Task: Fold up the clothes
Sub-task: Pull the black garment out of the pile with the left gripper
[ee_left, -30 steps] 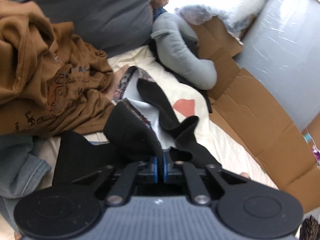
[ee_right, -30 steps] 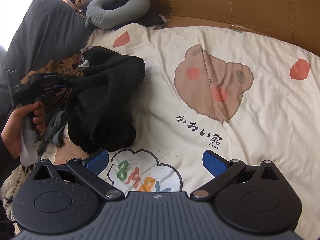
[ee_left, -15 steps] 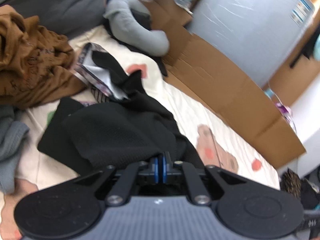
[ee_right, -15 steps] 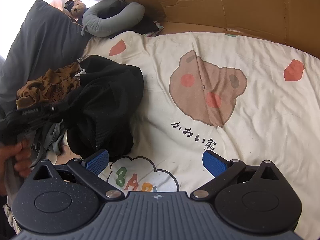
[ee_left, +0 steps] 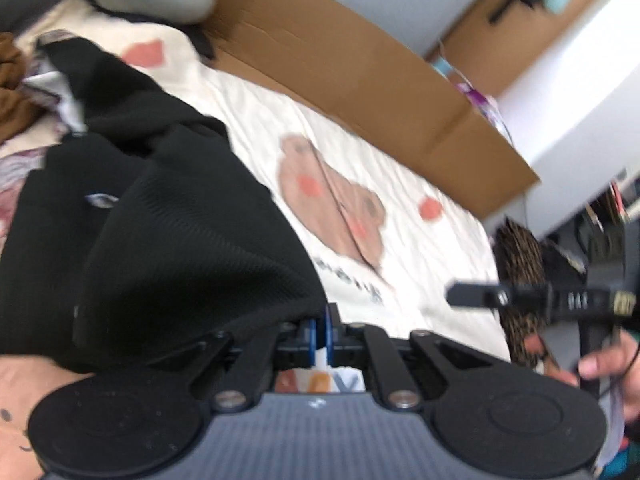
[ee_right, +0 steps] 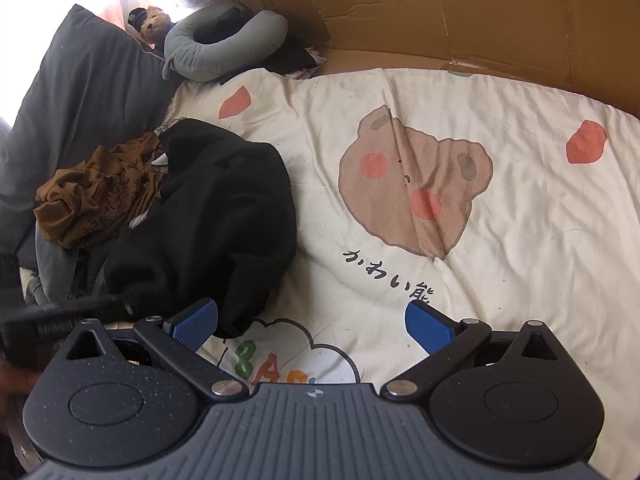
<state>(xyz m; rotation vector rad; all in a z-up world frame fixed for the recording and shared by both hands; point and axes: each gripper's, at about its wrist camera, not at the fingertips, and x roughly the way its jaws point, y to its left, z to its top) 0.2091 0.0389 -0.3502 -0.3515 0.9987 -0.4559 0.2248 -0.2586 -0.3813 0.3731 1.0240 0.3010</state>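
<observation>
A black knit garment (ee_left: 160, 216) lies bunched on the cream bear-print bedsheet (ee_left: 400, 184); it also shows in the right wrist view (ee_right: 216, 216) at the left. My left gripper (ee_left: 319, 330) is shut on an edge of this garment, which drapes left from the blue pads. My right gripper (ee_right: 312, 320) is open and empty, low over the sheet (ee_right: 500, 240), its left fingertip (ee_right: 196, 322) beside the garment's near edge. The right gripper also appears at the right of the left wrist view (ee_left: 472, 295).
A brown shirt (ee_right: 92, 196) and grey clothes (ee_right: 52, 268) lie left of the black garment. A dark pillow (ee_right: 80, 92), a grey neck pillow (ee_right: 224, 48) and a small plush bear (ee_right: 154, 24) sit at the head. Cardboard (ee_right: 460, 20) lines the far side.
My left gripper has swung right and towards the foot of the bed, dragging the black garment with it. The garment has spread nearer to my right gripper, which has stayed open and almost still.
</observation>
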